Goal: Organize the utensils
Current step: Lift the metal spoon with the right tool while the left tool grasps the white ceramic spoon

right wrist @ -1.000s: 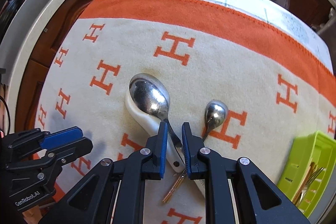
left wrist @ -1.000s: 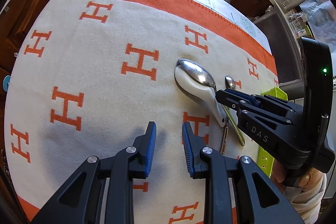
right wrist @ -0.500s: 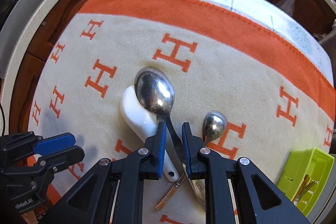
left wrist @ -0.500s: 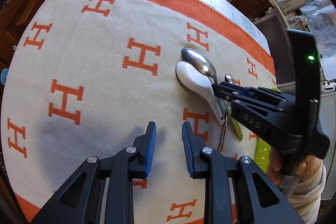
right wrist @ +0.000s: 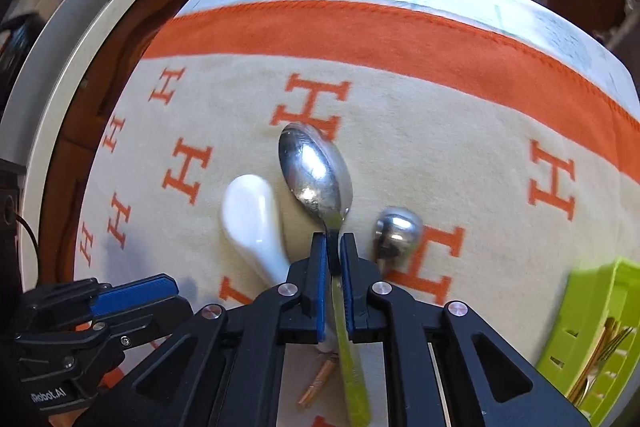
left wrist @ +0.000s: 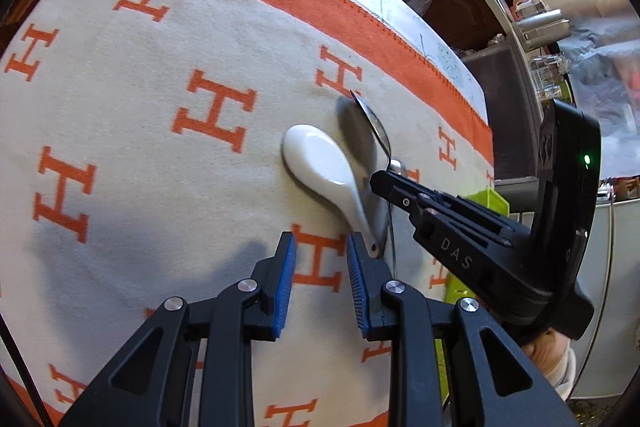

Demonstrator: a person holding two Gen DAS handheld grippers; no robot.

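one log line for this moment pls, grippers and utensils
right gripper: shut on large metal spoon, lifted | left gripper: open, idle | white ceramic spoon: on cloth | green tray: right

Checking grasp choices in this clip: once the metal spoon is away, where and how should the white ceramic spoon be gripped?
Probably at the narrow handle, not the bowl. The white ceramic spoon lies flat on the blanket, its broad, rounded bowl too wide for the jaws, its handle tapering toward the left gripper, which is open. Come from above, fingers either side of the handle.
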